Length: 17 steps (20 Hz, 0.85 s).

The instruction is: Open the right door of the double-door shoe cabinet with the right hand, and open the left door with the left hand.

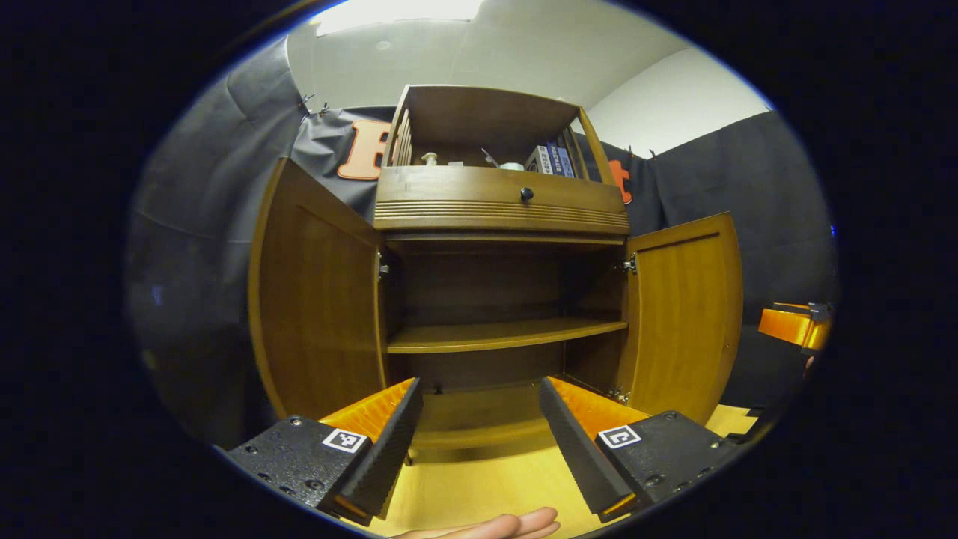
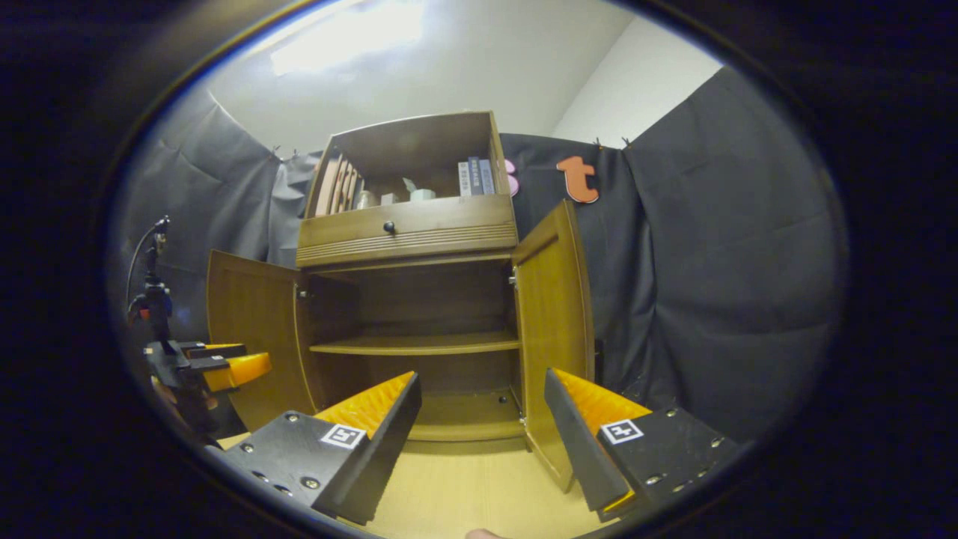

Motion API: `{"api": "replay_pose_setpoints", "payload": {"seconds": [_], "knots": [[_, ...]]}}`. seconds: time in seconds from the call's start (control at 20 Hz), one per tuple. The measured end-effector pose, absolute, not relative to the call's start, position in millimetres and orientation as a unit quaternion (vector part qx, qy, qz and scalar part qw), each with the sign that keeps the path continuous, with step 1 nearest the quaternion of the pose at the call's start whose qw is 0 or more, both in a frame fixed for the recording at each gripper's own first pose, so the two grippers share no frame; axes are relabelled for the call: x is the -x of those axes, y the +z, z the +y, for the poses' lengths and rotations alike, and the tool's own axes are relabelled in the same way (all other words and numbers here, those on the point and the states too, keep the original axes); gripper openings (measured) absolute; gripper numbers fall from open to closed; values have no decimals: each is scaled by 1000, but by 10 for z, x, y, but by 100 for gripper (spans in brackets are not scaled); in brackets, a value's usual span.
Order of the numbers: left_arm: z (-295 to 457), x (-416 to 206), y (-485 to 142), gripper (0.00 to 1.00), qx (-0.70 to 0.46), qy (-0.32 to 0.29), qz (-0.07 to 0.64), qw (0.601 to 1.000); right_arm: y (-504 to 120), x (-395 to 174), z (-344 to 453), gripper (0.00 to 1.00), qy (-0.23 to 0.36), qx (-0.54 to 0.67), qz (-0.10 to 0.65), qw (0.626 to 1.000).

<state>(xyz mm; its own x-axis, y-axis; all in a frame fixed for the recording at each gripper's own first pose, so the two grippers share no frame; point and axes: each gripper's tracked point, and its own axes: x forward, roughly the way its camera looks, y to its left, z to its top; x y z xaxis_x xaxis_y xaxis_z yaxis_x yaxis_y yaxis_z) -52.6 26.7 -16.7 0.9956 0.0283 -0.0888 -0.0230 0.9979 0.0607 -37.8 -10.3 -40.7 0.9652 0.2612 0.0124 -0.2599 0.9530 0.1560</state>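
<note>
Both cabinet doors [image 1: 314, 299] swung outward

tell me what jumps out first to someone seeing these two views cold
The wooden shoe cabinet stands dead centre with both doors swung wide: the left door and the right door flank a bare inner shelf. Above a drawer with a dark knob, an open top compartment holds books and small items. In the foreground the left gripper and the right gripper are open, orange-and-black fingers spread, holding nothing.
</note>
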Motion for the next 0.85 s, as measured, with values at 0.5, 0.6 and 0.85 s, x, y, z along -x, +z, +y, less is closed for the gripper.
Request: {"api": "replay_pose_setpoints", "payload": {"seconds": [0.5, 0.6, 0.85], "knots": [[-98, -201, -147, 97, -8, 39, 31, 999, -401, -207, 42, 100, 144, -56, 12, 988], [-158, -300, -208, 99, -6, 40, 28, 999, -366, -364, 106, 98, 146, -40, 18, 988], [-138, -515, -380, 97, -23, 69, 33, 997, -314, -650, 305, 98, 153, -16, 42, 987]]}}
